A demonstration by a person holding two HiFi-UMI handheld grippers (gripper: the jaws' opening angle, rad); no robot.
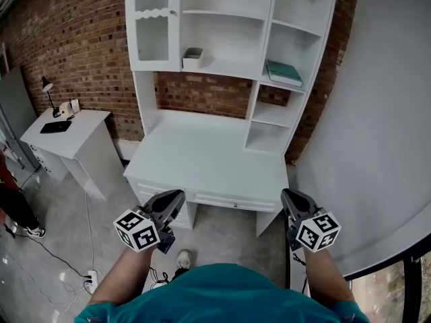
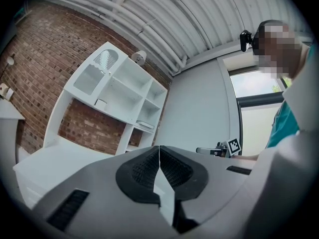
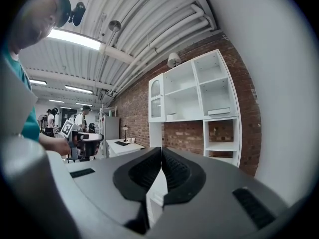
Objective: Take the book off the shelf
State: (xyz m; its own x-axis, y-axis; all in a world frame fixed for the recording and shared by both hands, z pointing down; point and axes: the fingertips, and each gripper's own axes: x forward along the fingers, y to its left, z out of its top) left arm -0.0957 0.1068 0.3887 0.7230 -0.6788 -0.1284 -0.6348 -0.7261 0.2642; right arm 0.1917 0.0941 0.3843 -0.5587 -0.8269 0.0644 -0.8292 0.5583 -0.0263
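A teal book (image 1: 284,73) lies flat on a right-hand shelf of the white desk hutch (image 1: 229,25); it also shows as a thin slab (image 3: 219,111) in the right gripper view and faintly (image 2: 143,125) in the left one. My left gripper (image 1: 176,199) is held low before the desk's front edge, jaws shut with nothing between them. My right gripper (image 1: 288,197) hangs at the desk's front right corner, also shut and empty. Both are far below the book.
The white desk top (image 1: 209,157) is bare. A small white box (image 1: 192,58) sits on the middle shelf. A white side cabinet (image 1: 67,140) with a lamp stands at left. A large white curved wall (image 1: 377,113) is at right. Cables and a power strip (image 1: 91,276) lie on the floor.
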